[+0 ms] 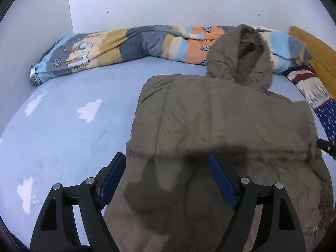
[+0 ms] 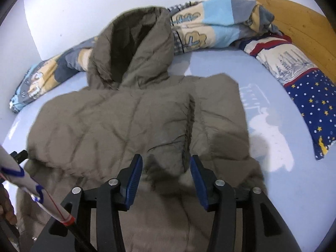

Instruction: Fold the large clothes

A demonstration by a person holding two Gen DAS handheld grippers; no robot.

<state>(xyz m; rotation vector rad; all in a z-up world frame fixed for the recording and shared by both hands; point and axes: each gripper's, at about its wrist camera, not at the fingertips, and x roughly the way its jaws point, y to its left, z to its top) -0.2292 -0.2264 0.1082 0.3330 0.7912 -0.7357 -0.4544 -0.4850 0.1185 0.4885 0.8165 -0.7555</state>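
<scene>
A large olive-brown hooded puffer jacket (image 1: 220, 121) lies flat on the light blue bed sheet (image 1: 69, 130), hood (image 1: 243, 54) toward the wall. Both sleeves look folded in over the body. My left gripper (image 1: 168, 163) is open and empty above the jacket's lower left part. In the right wrist view the jacket (image 2: 117, 121) fills the middle, with its hood (image 2: 134, 46) at the top. My right gripper (image 2: 166, 166) is open and empty, just above the end of a folded-in sleeve (image 2: 180, 126).
A rolled striped cartoon quilt (image 1: 130, 46) lies along the wall. A star-patterned pillow (image 2: 304, 96) rests by the wooden headboard (image 2: 298, 21) at right. A sleeve-covered arm (image 2: 25, 178) shows at the lower left of the right wrist view.
</scene>
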